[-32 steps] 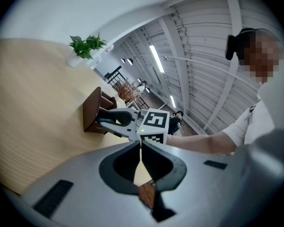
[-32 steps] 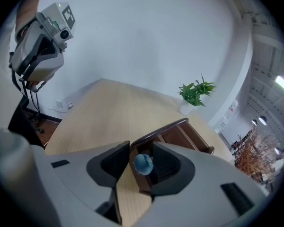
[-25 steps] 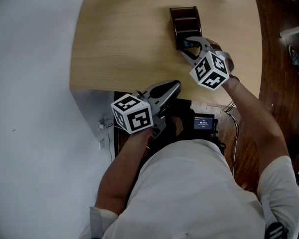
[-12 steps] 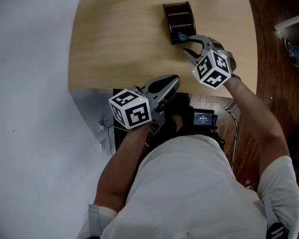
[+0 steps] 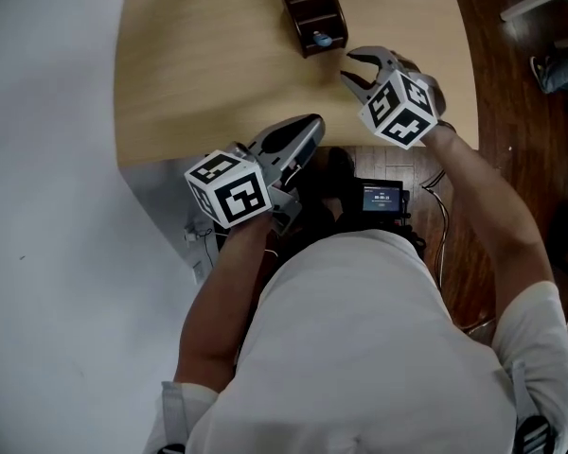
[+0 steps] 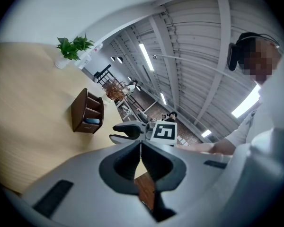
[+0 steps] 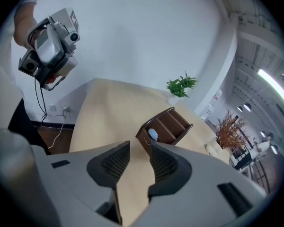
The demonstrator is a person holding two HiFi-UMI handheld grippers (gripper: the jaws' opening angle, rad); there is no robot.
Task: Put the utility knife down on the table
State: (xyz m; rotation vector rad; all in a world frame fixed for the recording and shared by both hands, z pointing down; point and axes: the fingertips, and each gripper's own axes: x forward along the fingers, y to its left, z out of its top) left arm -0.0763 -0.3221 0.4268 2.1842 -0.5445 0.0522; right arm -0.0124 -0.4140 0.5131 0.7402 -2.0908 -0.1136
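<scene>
A dark brown desk organizer [image 5: 310, 9] stands on the light wooden table [image 5: 199, 64]. A small blue-topped object [image 5: 323, 38] sits in its nearest compartment; I cannot tell whether it is the utility knife. My right gripper [image 5: 346, 66] hangs open and empty just to the right of the organizer, a short gap away. In the right gripper view the organizer [image 7: 166, 125] and the blue object [image 7: 153, 135] lie just past the parted jaws. My left gripper [image 5: 312, 126] is shut on nothing at the table's near edge; its jaws meet in the left gripper view [image 6: 141, 148].
A potted plant [image 7: 180, 87] stands at the table's far end, also seen as the plant [image 6: 71, 49] in the left gripper view. Below the table's near edge are a dark device with a lit screen [image 5: 382, 198] and cables on a wooden floor [image 5: 497, 93].
My right gripper has drawn back from the organizer toward me, open and empty. The blue object stays in the compartment. The left gripper has barely moved.
</scene>
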